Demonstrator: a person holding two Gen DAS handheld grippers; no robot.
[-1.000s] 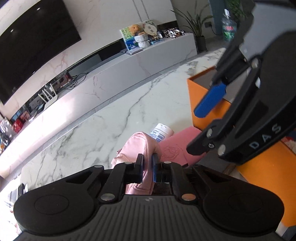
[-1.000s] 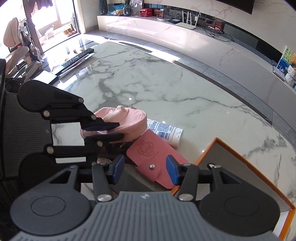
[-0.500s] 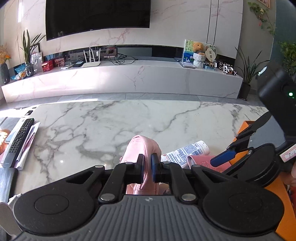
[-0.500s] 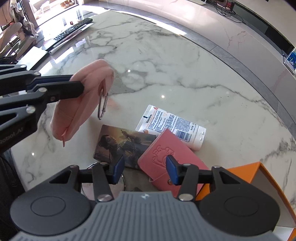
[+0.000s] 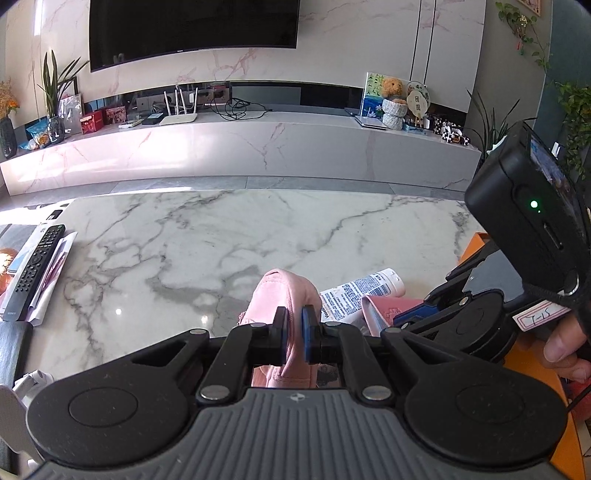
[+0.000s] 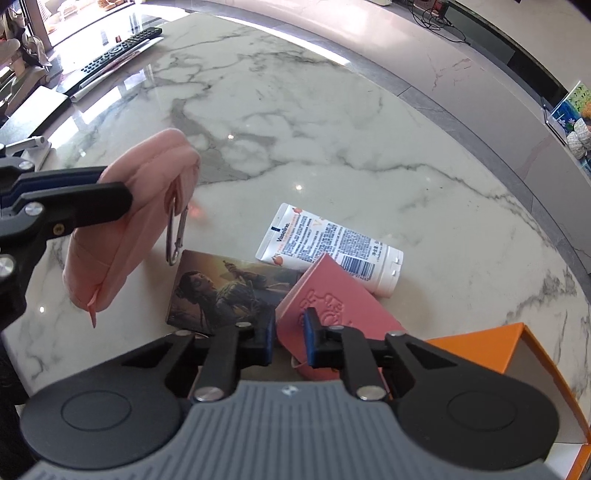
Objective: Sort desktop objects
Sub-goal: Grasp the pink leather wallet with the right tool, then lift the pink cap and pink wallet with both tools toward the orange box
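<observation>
The left tongs [image 5: 293,334] are clamping the pink pouch [image 6: 122,236] aloft (clearing the pile); the right tongs [image 6: 290,341] are closing on the pink card holder [image 6: 332,306], presumably for the orange box [image 6: 517,354].

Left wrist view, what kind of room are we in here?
Most likely a home living room. A large wall-mounted TV hangs above a long marble media console carrying a router and a teddy bear, and a remote control lies on the marble table.
</observation>
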